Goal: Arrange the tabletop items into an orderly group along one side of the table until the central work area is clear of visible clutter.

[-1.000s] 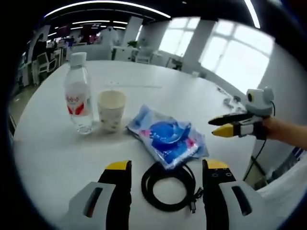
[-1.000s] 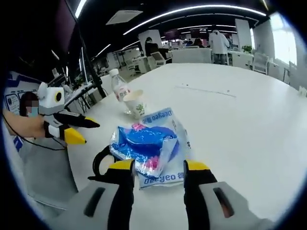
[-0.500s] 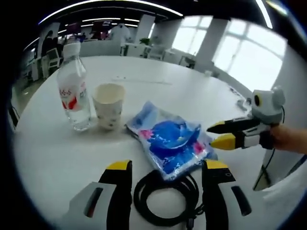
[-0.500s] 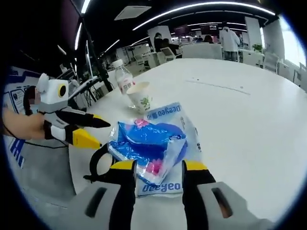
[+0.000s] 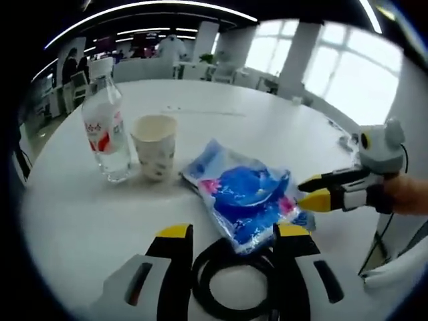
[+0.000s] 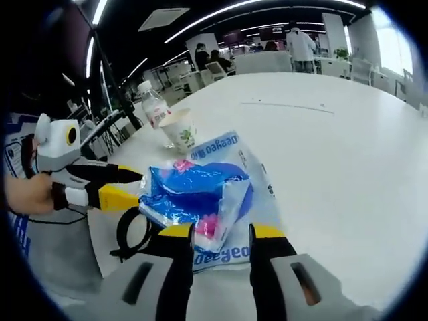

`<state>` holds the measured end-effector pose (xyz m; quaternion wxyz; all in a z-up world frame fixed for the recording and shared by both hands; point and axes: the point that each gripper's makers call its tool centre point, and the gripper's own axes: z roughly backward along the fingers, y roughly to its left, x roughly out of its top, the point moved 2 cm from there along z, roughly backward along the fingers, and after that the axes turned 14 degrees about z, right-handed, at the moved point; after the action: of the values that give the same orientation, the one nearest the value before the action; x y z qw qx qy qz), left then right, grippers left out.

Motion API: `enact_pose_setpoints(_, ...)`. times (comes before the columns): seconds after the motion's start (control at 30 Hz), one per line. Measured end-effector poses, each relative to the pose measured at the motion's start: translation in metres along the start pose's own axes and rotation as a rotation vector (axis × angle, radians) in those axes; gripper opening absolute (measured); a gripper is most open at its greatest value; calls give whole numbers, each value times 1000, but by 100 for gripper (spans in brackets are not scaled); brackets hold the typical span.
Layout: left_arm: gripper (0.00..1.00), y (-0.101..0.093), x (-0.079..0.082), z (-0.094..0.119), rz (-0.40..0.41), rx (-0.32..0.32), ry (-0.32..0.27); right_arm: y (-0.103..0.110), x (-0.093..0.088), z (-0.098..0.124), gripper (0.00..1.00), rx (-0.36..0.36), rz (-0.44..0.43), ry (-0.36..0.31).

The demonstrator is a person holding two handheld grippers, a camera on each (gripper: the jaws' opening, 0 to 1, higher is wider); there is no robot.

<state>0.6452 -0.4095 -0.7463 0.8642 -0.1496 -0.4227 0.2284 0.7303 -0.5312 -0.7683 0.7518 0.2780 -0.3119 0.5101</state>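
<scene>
A crinkled blue plastic packet with pink patches and white printed edges [image 5: 249,199] [image 6: 204,197] lies flat on the round white table [image 5: 80,214] [image 6: 334,154], near its edge. In the left gripper view, a coiled black cable [image 5: 235,284] lies just nearer than the packet, its far loop tucked under or against the packet's near edge; in the right gripper view the cable [image 6: 134,231] sits left of the packet. Beyond the packet, to the left in the left gripper view, stands an upright white paper cup with a small printed pattern [image 5: 155,146] [image 6: 179,128], and just left of it an upright clear plastic water bottle with a red-and-white label and white cap [image 5: 105,127] [image 6: 153,107].

The left gripper [image 5: 227,235] [image 6: 124,187] has its yellow-tipped jaws apart, straddling the cable coil close above the table, holding nothing. The right gripper [image 6: 215,233] [image 5: 314,190] has its jaws apart too, with the packet's near edge between the tips; I cannot tell whether they touch it. In the left gripper view its tips lie at the packet's right edge, held by a person's hand [image 5: 404,195].

Far behind are office desks, chairs and bright windows [image 5: 334,73].
</scene>
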Motion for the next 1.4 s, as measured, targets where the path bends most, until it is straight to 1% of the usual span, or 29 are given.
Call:
enact_pose_setpoints(0.03, 33, 0, -1, -1, 9, -6, 2, 1, 0, 0, 29, -1, -2, -1)
enact_pose_setpoints(0.07, 32, 0, -1, -2, 2, -10, -1, 2, 2, -2, 29, -2, -15, -12)
enact_pose_setpoints(0.13, 30, 3, -2, -6, -23, -20, -6, 4, 4, -5, 28, -8, -12, -16)
enact_pose_setpoints(0.23, 23, 5, -6, -8, -32, -23, 16, 5, -2, -6, 24, -44, 23, 19)
enact_pose_setpoints(0.3, 16, 6, -9, -10, -28, -27, 24, 3, -2, -8, 19, -54, 22, 18)
enact_pose_setpoints(0.33, 11, 7, -10, -11, -24, -29, 23, 1, -1, -8, 17, -57, 13, 10)
enact_pose_setpoints(0.37, 5, 9, -9, -13, -12, -20, 15, 1, -1, -10, 15, -47, -4, 2)
enact_pose_setpoints(0.43, 5, 12, -9, -15, -3, -25, 11, 1, -6, -13, 15, -38, -10, 24)
enact_pose_setpoints(0.47, 4, 13, -9, -16, 4, -24, 12, 1, -6, -10, 11, -45, 9, 35)
enact_pose_setpoints(0.5, 3, 11, -11, -15, 3, -23, 17, 0, -5, -9, 6, -48, 21, 25)
enact_pose_setpoints(0.57, 2, 9, -12, -12, -11, -17, 25, -1, -3, -9, 4, -43, 3, 8)
enact_pose_setpoints(0.63, 2, 1, -12, -5, -70, -40, 39, 0, -2, -11, 2, -38, 11, -5)
enact_pose_setpoints(0.67, 1, -2, -8, -4, -57, -24, 26, -2, 2, -6, 2, -38, 29, -11)
enact_pose_setpoints(0.7, 1, -3, -7, -4, -61, -25, 24, -3, 2, -4, 1, -33, 28, -12)
enact_pose_setpoints(0.73, 1, -8, -5, -2, -69, -29, 21, -4, 3, -3, 1, -28, 24, -14)
enact_pose_setpoints(0.8, 1, -16, -1, 0, -78, -29, 23, -8, 2, 4, 0, -26, -14, -30)
enact_pose_setpoints(0.83, 1, -18, 1, -1, -86, -32, 20, -9, 2, 6, 0, -27, -13, -34)
enact_pose_setpoints(0.87, 1, -22, 4, -2, -95, -32, 16, -16, 4, 10, 0, -28, -9, -45)
enact_pose_setpoints(0.9, 1, -26, 5, -4, -95, -32, 17, -19, 5, 13, 0, -27, -9, -49)
enact_pose_setpoints(0.97, 1, -34, 8, -8, -100, -39, 21, -21, 6, 18, 0, -27, -7, -55)
enact_pose_setpoints(1.03, 1, -47, 10, -16, -126, -56, 16, -31, 7, 28, 0, -41, -20, -72)
enact_pose_setpoints(1.07, 1, -51, 11, -19, -132, -61, 14, -43, 4, 26, 0, -43, -23, -74)
enact_pose_setpoints(1.17, 1, -68, 11, -29, -134, -76, 15, -62, -4, 35, 0, -61, -33, -85)
enact_pose_setpoints(1.27, 1, -85, 9, -37, -122, -102, 31, -71, -9, 52, 0, -87, -61, -94)
enact_pose_setpoints(1.33, 1, -96, 12, -44, -136, -127, 32, -80, -13, 61, 0, -101, -64, -98)
enact_pose_setpoints(1.4, 1, -103, 14, -49, -145, -137, 33, -87, -15, 68, 0, -112, -68, -102)
